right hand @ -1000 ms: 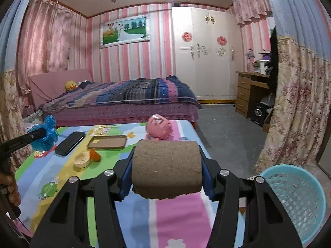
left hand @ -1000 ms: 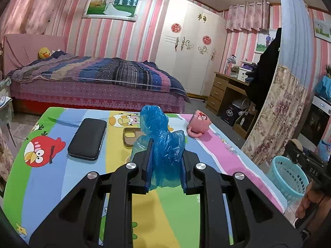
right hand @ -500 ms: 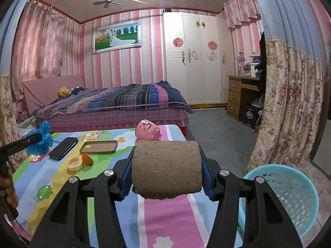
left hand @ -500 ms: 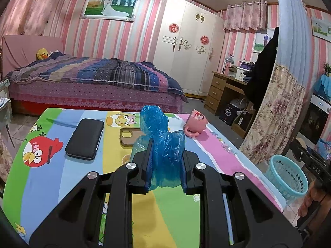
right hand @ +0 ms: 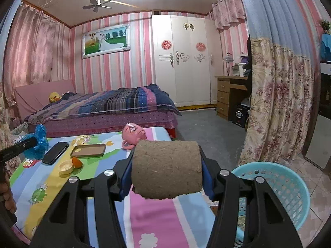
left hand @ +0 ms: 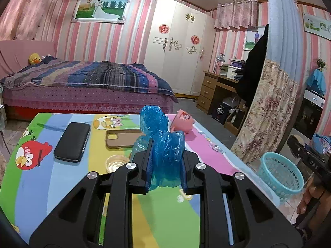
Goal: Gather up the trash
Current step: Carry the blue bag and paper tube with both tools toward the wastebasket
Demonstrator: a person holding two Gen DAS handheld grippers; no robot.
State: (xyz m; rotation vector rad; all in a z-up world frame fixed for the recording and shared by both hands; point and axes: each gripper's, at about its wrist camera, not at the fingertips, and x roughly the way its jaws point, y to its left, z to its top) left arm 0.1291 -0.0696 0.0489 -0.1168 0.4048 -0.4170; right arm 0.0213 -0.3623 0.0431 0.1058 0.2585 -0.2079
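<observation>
- The jaws of the left gripper (left hand: 166,165) are clamped on a crumpled blue plastic bag (left hand: 163,144), which sticks up above the fingertips over the counter (left hand: 41,177).
- The jaws of the right gripper (right hand: 166,172) are clamped on a brown cardboard roll (right hand: 166,168), gripped by its two ends and held crosswise, over the right edge of the counter.
- A turquoise basket (right hand: 289,188) stands on the floor just right of the counter, near and lower right of the roll.
- On the counter's cartoon-print cloth lie a black phone (left hand: 72,141) at the left, a brown phone case (left hand: 122,137) right of it, and a small round cup (left hand: 114,162) nearer than the case.
- In the right wrist view, an orange piece (right hand: 77,162) sits touching the cup.
- A pink mug (left hand: 183,122) lies on its side at the far right of the counter.
- Beyond the counter stands a bed (left hand: 82,82) with a striped blanket, and a white wardrobe (left hand: 178,51) stands to its right.
- A hand (left hand: 310,198) grips the right gripper's handle at the right edge of the left wrist view.
</observation>
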